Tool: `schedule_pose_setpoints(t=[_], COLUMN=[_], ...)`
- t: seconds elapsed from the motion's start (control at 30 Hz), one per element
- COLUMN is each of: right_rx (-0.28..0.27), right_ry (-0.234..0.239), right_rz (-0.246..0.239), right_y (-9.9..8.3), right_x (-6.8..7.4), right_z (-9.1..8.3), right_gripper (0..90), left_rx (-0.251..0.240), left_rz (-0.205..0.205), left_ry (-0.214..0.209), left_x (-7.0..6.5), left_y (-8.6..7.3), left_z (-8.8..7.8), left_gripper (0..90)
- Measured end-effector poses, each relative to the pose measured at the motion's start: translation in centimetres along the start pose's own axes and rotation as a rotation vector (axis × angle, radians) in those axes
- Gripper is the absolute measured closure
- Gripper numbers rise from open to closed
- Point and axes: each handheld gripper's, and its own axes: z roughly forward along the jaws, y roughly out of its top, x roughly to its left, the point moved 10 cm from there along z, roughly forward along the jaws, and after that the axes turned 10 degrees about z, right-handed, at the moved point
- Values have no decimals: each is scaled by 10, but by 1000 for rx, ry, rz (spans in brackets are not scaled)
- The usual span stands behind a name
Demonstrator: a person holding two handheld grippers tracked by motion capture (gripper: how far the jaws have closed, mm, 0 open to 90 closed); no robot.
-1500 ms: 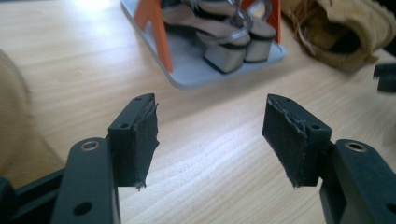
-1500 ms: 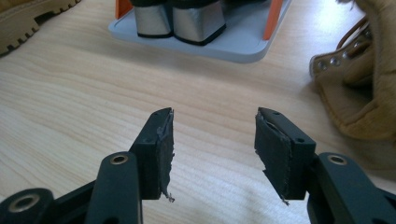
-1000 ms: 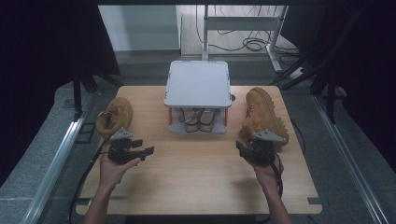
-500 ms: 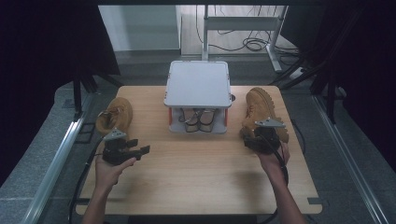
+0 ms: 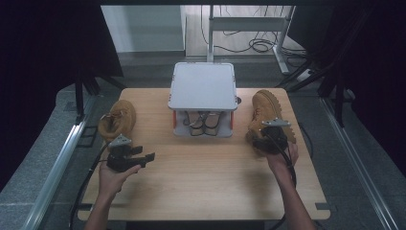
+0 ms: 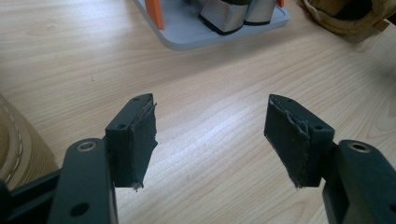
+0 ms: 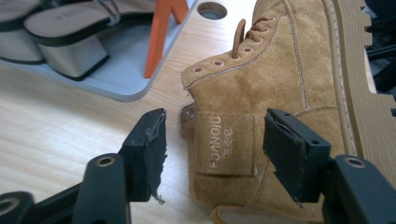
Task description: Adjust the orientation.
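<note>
Two tan suede boots lie on the wooden table (image 5: 201,191). The left boot (image 5: 117,120) rests near the left edge, and its side shows in the left gripper view (image 6: 14,149). The right boot (image 5: 268,112) lies on its side by the right edge. My right gripper (image 5: 264,139) is at its heel. In the right gripper view the jaws (image 7: 215,140) stand on either side of the boot's heel tab (image 7: 226,144) and have just been opening, the pads apart from the suede. My left gripper (image 5: 143,153) hovers open over bare wood (image 6: 210,126), with nothing between its pads.
A grey two-level shoe rack (image 5: 203,84) stands at the table's middle back, with a pair of sandals (image 5: 201,120) on its lower shelf beside an orange post (image 7: 161,32). A round hole (image 7: 212,9) pierces the tabletop near the rack. Cables trail toward me.
My right hand has pushed away from me toward the right boot's heel, and its jaws have widened. The left hand and gripper have stayed where they were.
</note>
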Motion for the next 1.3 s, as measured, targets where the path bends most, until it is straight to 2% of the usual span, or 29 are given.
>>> schedule_pose_setpoints(t=[0.13,0.37,0.43,0.53,0.67,1.03,1.17,1.3], right_rx=[13,21,15,20,11,-6,-30,-27], right_ry=[-62,-157,-176,-212,-260,-231,-214,-189], right_rz=[-28,-62,-68,-108,-143,-122,-86,-59], right_y=[-1,-3,-2,-2,-2,2,6,10], right_x=[2,0,0,-1,-4,-6,-11,-14], right_z=[13,27,28,31,31,26,21,19], right_gripper=[338,324,333,357,438,549,565,574], left_rx=[-2,5,9,4,3,6,9,12], left_rz=[-4,-15,-16,-19,-22,-33,-33,-35], left_ry=[4,1,2,5,7,10,12,12], left_x=[2,5,6,7,8,11,12,12], left_y=[-1,-5,-6,-6,-7,-10,-10,-11], left_z=[-2,0,0,-2,-2,-3,-2,-2], left_gripper=[341,341,341,341,341,341,341,341])
